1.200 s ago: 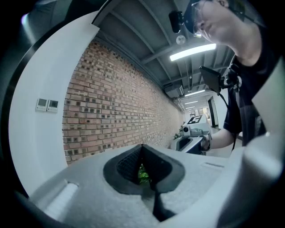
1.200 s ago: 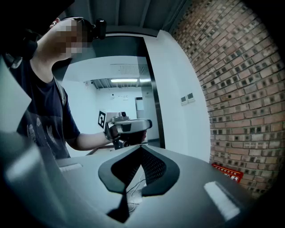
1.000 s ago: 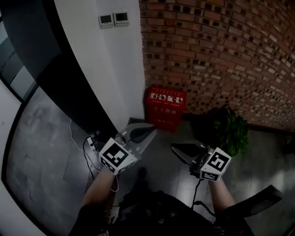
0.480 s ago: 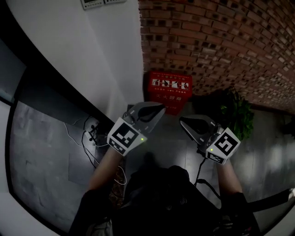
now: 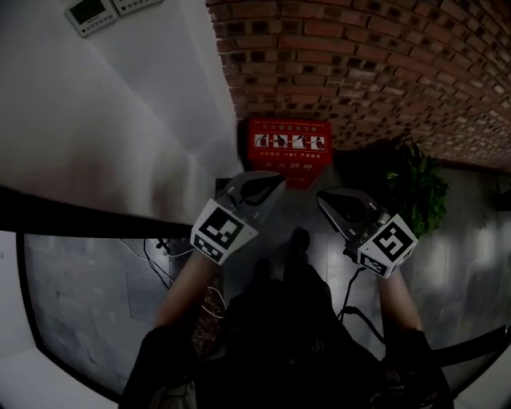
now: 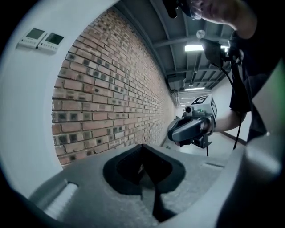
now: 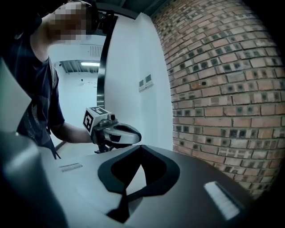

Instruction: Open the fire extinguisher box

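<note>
Left gripper: grey two-jaw tool with a black-and-white marker cube; its jaws are closed tip to tip with nothing between them. It is held out ahead of the person and points toward the wall corner.
Right gripper: the same grey tool with its own marker cube; its jaws are pressed together and it carries nothing. It is level with the left gripper and set apart from it.
Gap between the tools: dark floor shows between the two tips in the head view.
Red fire extinguisher box: a red rectangular case with a white strip of pictograms on its top front. It stands on the floor against the brick wall, just beyond both gripper tips; neither tool touches it.
Red-brown brick wall: rises behind the box and runs off to the right.
White plaster wall: meets the brickwork just left of the box.
Two white wall control panels: side by side, high on the white wall.
Green leafy plant: on the floor to the right of the box, against the bricks.
Thin white and dark cables: lie loose on the floor, left of the left gripper.
Dark glossy floor: reflects light on the right side.
</note>
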`<state>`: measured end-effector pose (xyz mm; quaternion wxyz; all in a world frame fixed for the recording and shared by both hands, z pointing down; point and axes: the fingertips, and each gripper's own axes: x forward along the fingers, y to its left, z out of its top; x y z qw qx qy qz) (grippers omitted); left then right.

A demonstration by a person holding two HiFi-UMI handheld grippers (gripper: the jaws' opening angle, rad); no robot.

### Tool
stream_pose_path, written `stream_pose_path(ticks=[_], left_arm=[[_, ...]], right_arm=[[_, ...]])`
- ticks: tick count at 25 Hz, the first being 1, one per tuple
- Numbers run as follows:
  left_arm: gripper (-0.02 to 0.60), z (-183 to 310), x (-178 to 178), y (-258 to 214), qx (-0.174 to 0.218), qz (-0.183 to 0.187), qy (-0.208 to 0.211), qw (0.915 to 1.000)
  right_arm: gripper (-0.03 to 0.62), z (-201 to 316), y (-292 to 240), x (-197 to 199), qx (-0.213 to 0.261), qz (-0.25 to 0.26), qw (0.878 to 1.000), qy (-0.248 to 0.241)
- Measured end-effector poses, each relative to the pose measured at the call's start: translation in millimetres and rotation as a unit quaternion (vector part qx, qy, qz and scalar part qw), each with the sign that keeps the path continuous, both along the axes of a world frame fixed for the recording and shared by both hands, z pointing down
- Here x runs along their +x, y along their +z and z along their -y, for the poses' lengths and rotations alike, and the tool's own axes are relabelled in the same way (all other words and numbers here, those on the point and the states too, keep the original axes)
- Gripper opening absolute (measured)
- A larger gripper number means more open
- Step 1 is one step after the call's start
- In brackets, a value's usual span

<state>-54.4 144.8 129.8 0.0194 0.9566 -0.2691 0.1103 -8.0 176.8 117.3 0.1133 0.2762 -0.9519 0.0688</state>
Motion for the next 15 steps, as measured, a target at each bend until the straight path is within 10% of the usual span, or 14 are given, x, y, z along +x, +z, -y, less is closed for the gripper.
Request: stream_pose_path(ticks=[15], left_arm=[[-0.002, 115.6, 69.8, 112.6, -0.112, 0.073, -0.037, 0.9903]], right_arm=[[0.002, 142.0, 89.7, 71.4, -0.039, -0.033, 0.998, -0.038]])
